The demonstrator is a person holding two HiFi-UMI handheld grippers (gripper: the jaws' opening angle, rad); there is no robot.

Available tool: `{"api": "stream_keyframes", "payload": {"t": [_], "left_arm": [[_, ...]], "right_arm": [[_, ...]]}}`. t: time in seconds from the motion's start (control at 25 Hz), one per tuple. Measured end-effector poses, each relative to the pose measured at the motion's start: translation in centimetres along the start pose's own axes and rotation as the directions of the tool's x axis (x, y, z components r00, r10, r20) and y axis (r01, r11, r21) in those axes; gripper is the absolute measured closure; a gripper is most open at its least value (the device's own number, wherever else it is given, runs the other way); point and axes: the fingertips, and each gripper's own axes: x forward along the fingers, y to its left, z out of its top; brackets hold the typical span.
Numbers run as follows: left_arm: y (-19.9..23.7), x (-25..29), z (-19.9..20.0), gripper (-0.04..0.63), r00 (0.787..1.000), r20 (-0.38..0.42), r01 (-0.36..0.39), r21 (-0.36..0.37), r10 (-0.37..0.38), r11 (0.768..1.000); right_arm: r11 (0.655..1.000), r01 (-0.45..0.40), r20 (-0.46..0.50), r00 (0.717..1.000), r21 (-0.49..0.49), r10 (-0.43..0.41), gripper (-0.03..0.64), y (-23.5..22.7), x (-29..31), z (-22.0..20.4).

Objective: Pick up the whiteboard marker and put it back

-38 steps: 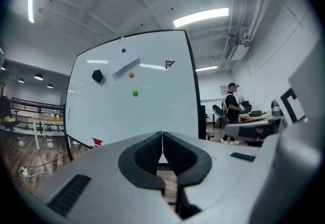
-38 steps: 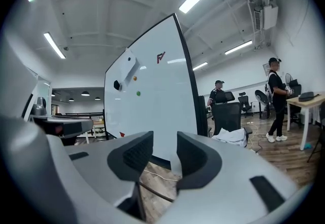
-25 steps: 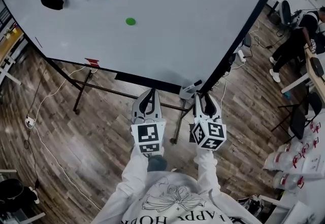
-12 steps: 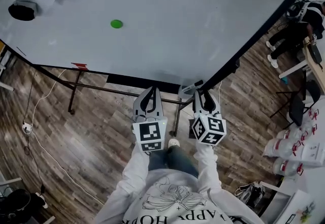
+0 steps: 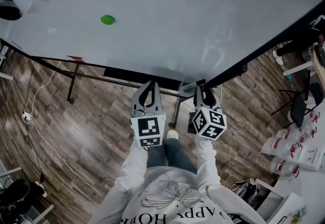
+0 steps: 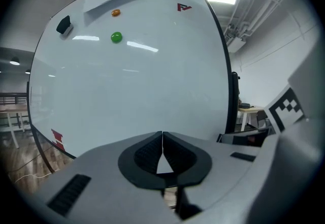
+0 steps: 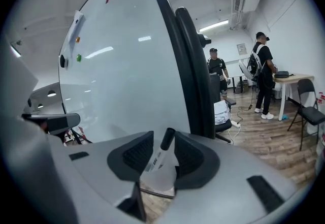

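Here right hand-held gripper (image 7: 163,142), pointed forward, clamps whiteboard marker (image 7: 158,156).

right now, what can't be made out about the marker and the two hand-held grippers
Right gripper view: print on the white, black-capped whiteboard marker is too small to read; its lower end is hidden by the right hand-held gripper.
Same view: whether the pads clamp it or merely flank it is unclear.
Head view: a black object on the large white whiteboard is cut off by the left edge.
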Motion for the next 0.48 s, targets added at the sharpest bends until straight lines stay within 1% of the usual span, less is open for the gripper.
{"api": "stream_keyframes", "payload": {"t": [0.48], "left_arm": [[-0.4,1.0,-1.3,0.588,0.999,-0.037,-0.016,0.004,0.016,1.0]], "right_arm": [[0.999,-0.023,-0.037,0.999,0.026,0.024,0.492,-0.4,2.7,-0.9]]}}
